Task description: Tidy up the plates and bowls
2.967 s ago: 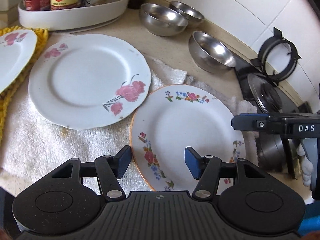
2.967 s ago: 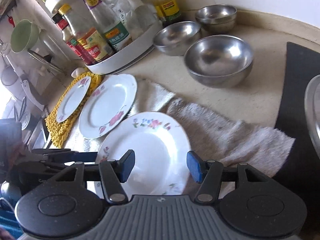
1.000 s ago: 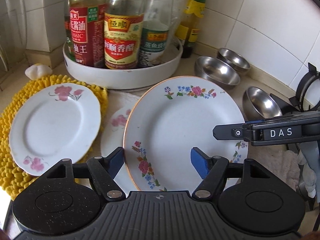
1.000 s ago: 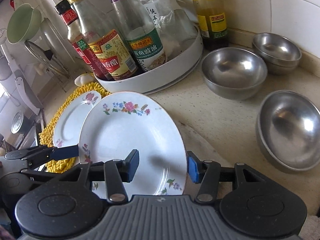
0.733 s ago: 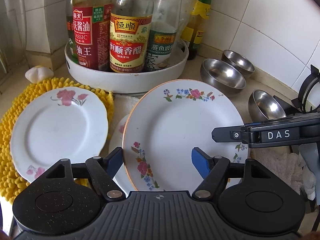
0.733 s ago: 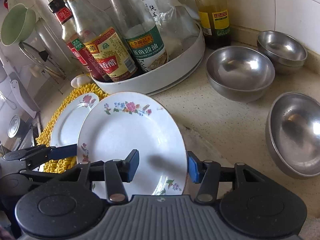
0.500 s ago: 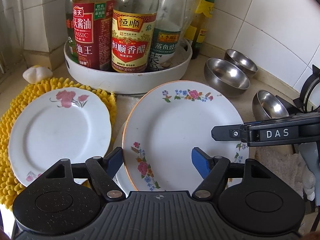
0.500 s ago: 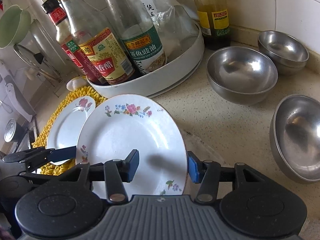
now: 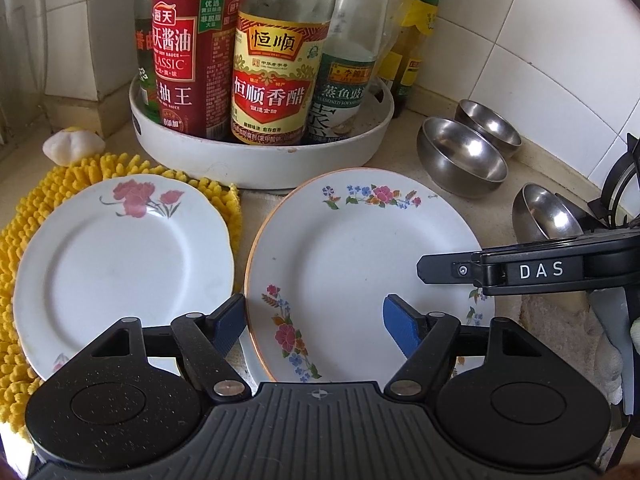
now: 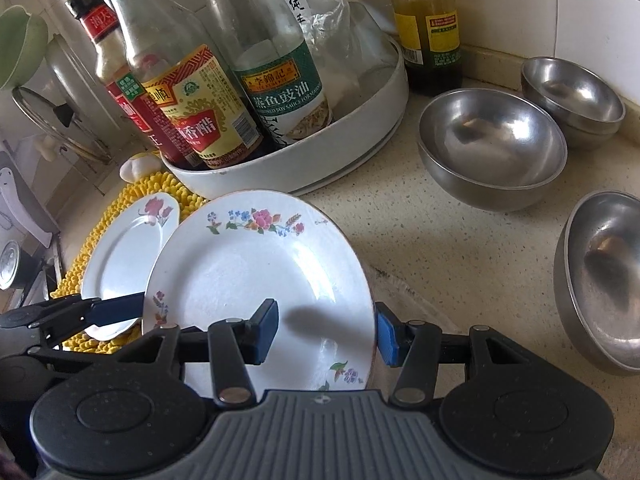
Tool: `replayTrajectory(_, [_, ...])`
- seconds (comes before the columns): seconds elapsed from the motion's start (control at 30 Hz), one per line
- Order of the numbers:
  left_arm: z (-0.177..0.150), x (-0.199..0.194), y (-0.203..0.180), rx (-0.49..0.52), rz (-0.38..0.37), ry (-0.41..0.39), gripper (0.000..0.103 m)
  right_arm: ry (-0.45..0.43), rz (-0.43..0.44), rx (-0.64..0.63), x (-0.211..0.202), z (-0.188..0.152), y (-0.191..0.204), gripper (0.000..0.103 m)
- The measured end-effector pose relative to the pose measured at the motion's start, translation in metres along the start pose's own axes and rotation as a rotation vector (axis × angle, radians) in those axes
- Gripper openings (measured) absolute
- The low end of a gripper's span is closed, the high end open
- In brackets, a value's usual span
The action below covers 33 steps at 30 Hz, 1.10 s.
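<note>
A home kitchen is showing here: sauce and vinegar bottles (image 9: 268,80) are standing in a white tray (image 9: 256,160) against a tiled wall (image 9: 520,60), steel bowls (image 10: 492,144) and flowered plates (image 9: 360,264) are sitting on a speckled counter (image 10: 420,232), and a stove burner (image 9: 624,188) is peeking in at the edge.

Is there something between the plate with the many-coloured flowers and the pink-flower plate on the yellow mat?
Nothing visible stands between them. The many-coloured plate is right beside the pink-flower plate on the yellow mat. Only one finger of the left tongs is at the gap.
</note>
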<state>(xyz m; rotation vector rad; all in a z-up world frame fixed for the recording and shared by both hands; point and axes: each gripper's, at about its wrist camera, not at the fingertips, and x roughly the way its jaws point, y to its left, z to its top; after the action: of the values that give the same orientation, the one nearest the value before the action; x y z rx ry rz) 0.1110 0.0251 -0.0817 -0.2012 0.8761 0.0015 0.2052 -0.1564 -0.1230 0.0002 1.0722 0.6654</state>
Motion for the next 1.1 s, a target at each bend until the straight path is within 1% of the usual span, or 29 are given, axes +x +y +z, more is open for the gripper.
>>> replayTrajectory(0.47, [-0.002,0.006,0.005,-0.019,-0.008,0.023,0.078,-0.024,-0.033,-0.049,0.006,0.001,0.008,0.074])
replayTrajectory(0.77, [-0.004,0.005,0.003,-0.025,0.002,0.021,0.078,-0.017,-0.061,-0.144,0.008,-0.005,0.018,0.082])
replayTrajectory(0.97, [-0.006,0.004,0.002,-0.019,0.022,0.027,0.079,-0.017,-0.047,-0.168,0.008,-0.007,0.023,0.084])
replayTrajectory(1.03, [-0.007,0.005,0.004,-0.027,0.027,0.034,0.079,-0.018,-0.036,-0.178,0.01,-0.007,0.024,0.087])
replayTrajectory(1.1, [-0.008,0.004,0.006,-0.042,0.019,0.035,0.079,-0.016,-0.024,-0.173,0.01,-0.006,0.023,0.087])
